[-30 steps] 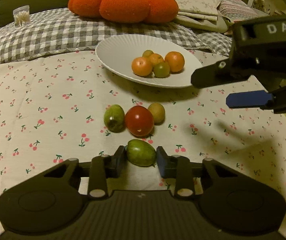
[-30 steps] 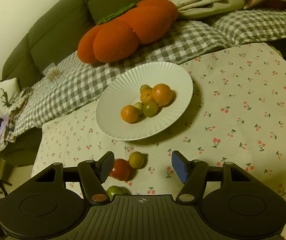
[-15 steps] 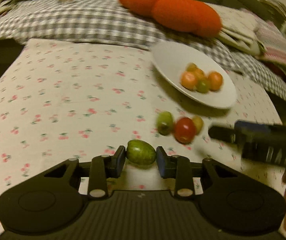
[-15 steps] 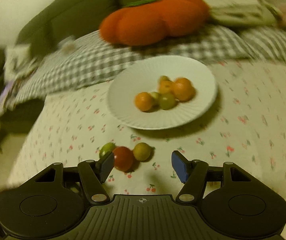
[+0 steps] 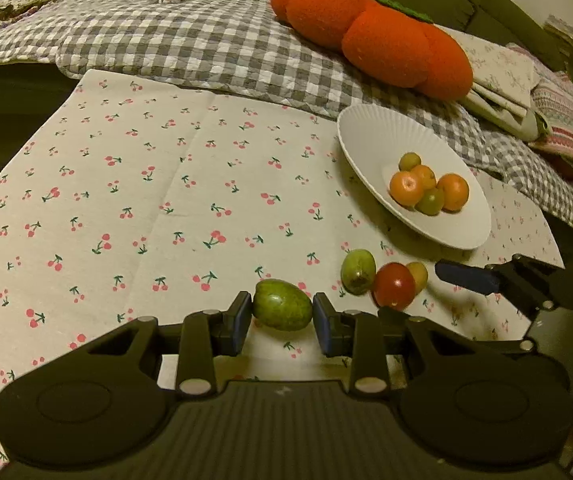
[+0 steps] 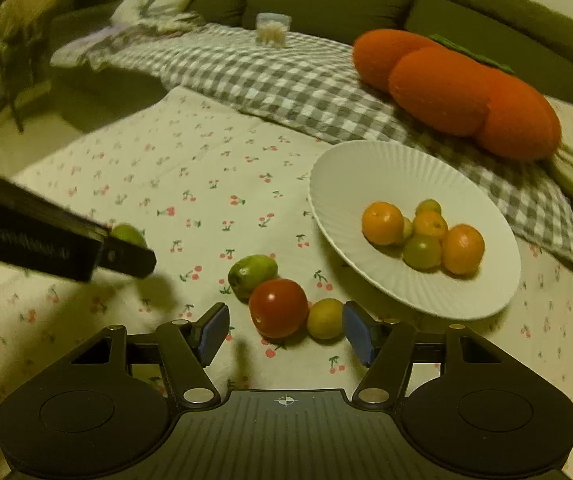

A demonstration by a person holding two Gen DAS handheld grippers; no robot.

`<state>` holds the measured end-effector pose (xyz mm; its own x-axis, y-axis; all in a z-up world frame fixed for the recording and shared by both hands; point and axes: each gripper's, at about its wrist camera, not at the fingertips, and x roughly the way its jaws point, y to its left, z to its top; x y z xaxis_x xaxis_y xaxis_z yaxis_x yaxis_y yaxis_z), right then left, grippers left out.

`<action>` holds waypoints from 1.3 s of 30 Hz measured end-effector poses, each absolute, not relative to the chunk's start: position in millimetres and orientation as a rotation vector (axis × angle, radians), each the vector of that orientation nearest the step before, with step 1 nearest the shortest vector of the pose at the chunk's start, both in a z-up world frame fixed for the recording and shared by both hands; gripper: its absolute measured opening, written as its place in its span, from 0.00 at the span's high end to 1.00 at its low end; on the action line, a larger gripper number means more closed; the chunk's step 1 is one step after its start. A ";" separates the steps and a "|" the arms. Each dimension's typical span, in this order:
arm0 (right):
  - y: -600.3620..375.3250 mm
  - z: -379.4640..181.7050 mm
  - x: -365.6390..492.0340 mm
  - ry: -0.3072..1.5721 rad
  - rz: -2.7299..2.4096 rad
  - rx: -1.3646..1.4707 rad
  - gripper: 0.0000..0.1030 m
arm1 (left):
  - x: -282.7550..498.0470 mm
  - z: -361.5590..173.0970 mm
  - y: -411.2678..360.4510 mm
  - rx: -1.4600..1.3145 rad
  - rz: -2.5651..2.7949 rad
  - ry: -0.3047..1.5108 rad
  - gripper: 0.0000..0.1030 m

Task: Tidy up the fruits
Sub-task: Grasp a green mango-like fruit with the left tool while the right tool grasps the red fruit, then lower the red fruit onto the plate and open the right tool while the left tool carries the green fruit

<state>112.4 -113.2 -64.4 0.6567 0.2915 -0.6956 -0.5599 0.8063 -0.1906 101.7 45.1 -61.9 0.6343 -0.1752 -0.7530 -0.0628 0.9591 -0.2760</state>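
While the left gripper (image 5: 282,317) squeezes a green fruit (image 5: 282,305), the right gripper (image 6: 285,333) gapes wide around a red tomato (image 6: 278,307) near the plate (image 6: 350,184) edge.

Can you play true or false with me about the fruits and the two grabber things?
1. The left gripper holds a green fruit in its jaws. True.
2. The white plate has no fruit on it. False: several orange and green fruits lie on it.
3. The right gripper is open, with the red tomato between its jaws. True.
4. The red tomato sits on the plate. False: it lies on the cherry tablecloth, beside the plate.
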 end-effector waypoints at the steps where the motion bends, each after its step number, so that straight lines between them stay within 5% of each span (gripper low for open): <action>1: -111.6 -66.5 113.3 0.698 0.498 -0.430 0.42 | 101.9 -61.7 45.7 -0.292 -0.064 0.884 0.69; 5: -107.5 -70.3 118.0 0.685 0.511 -0.437 0.46 | 101.6 -61.8 47.3 -0.307 -0.071 0.886 0.69; 11: -95.8 -76.8 117.8 0.669 0.520 -0.502 0.68 | 101.7 -60.5 45.3 -0.306 -0.083 0.878 0.69; 39: -133.3 -9.7 89.9 0.669 0.495 -0.166 0.68 | 101.6 -44.2 34.3 -0.305 -0.131 0.803 0.69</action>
<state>89.9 -133.3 -9.7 0.6744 0.3853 -0.6299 -0.4897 0.8718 0.0090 101.6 34.3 -44.2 0.6891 -0.2302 -0.6871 0.0000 0.9482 -0.3177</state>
